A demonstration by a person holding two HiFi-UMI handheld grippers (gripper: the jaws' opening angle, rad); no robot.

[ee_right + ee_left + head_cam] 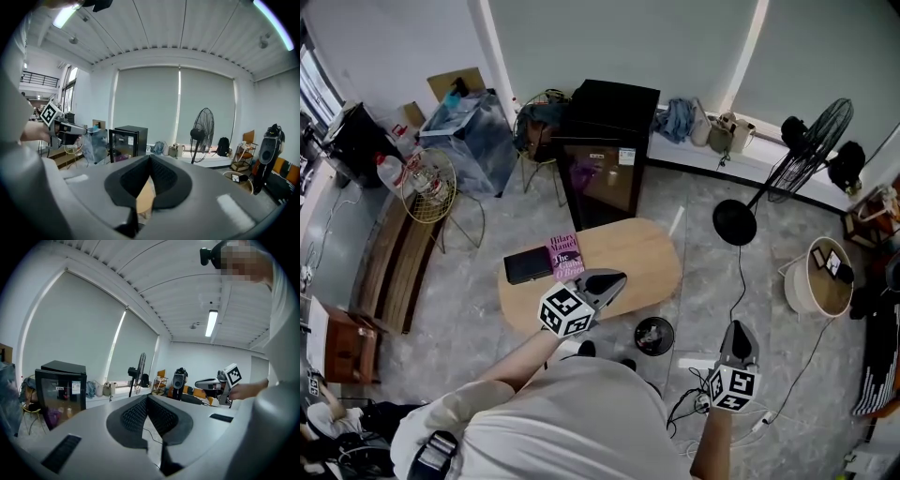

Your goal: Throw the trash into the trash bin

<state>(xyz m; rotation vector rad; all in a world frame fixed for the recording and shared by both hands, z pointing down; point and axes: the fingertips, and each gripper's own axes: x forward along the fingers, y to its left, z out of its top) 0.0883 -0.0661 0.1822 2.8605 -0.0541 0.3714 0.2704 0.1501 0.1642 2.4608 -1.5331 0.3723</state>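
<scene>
Trash bin (654, 336), small, round and black, sits on the floor (712, 281) just off the table's near edge, between the table (647, 262) and the person. One bin, one table: a pale wooden oval on grey marbled tile.

On the table's left end, two things lie side by side: a black notebook (528, 265) and a pink book (565, 255).

Now the grippers, two of them. The left gripper (617, 279) hangs over the table's near edge with its jaws pressed together and nothing between them. The right gripper (739, 330) is out to the right of the table, past the bin, above a tangle of cables (694, 398) on the tile. Its jaws are closed tight too, and they are empty.

Around the room: beyond the table's far side stands one black fridge (605, 150) with a glass door. Behind the fridge, pale blinds (150, 103) are drawn down over the windows, with a low ledge (712, 150) of bags and cloth beneath them.

Two fans. The black fan (814, 141) stands well to the table's right on a round base. The pale fan (427, 185) stands well to the table's left, near a wooden bench (394, 267).

Farther right of the table than the black fan's base is one white drum (816, 281) with a wooden top.
</scene>
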